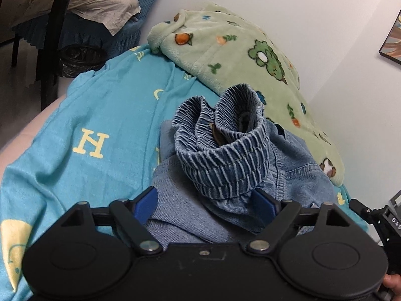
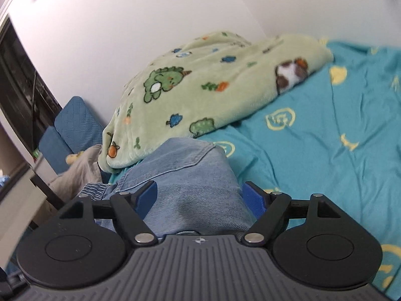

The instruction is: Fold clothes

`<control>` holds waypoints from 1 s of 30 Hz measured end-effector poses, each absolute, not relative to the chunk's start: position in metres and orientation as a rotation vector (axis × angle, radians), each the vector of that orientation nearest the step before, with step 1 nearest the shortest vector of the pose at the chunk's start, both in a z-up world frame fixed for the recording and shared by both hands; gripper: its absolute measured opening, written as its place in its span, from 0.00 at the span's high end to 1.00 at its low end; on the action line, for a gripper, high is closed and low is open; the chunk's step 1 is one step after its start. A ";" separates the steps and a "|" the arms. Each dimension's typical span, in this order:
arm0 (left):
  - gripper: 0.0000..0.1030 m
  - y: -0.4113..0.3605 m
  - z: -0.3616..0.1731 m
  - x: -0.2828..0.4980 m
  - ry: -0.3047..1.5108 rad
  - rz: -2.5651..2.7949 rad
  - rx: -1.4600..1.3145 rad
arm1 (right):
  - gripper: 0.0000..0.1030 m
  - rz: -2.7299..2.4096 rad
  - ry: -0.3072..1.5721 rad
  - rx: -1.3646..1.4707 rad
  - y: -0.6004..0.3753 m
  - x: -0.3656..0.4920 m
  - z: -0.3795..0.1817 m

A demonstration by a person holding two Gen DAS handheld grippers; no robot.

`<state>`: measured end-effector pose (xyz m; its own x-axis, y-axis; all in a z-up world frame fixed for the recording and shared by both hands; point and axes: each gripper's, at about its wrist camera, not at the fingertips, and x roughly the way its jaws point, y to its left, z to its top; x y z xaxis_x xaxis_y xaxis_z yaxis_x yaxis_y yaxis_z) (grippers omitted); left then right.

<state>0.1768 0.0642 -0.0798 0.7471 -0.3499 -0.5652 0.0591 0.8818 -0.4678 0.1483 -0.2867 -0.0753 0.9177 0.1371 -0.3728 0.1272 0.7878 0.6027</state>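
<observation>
Denim fills the space between both pairs of tongs. We hold the left tongs (image 1: 204, 207) spread wide, blue fingers (image 1: 145, 205) either side of the jeans (image 1: 180, 175), pads not pressing; the ribbed elastic waistband (image 1: 220, 155) stands bunched just ahead of them. We hold the right tongs (image 2: 199, 199) wide too, with a folded denim leg (image 2: 190, 175) lying between the fingers (image 2: 253, 199), which flank it loosely. No earlier view lets us say more of their motion. Under the jeans we see the bed's turquoise sheet (image 1: 105, 115) with yellow letters. Beyond the waistband, a green fleece blanket (image 1: 225, 50) printed with animals lies against the white wall (image 1: 325, 25). Far left of the left tongs sits a dark bin (image 1: 80, 60).
</observation>
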 end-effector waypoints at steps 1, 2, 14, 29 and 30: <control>0.17 0.064 -0.081 0.177 0.697 -0.225 -0.444 | 0.23 0.008 0.424 0.672 -0.288 0.151 -0.077; 0.16 0.064 -0.082 0.177 0.697 -0.218 -0.443 | 0.23 0.008 0.431 0.676 -0.289 0.154 -0.079; 0.17 0.056 -0.087 0.178 0.636 -0.243 -0.436 | 0.21 0.068 0.391 0.698 -0.292 0.160 -0.079; 0.07 0.069 -0.107 0.185 0.720 -0.190 -0.531 | 0.18 0.047 0.454 0.757 -0.299 0.180 -0.108; 0.05 0.070 -0.108 0.186 0.728 -0.190 -0.536 | 0.18 0.061 0.458 0.767 -0.298 0.182 -0.110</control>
<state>0.1863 0.0696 -0.1081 0.7367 -0.3458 -0.5811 -0.0169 0.8496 -0.5271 0.1816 -0.2976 -0.1096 0.9001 0.2176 -0.3775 0.1112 0.7229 0.6819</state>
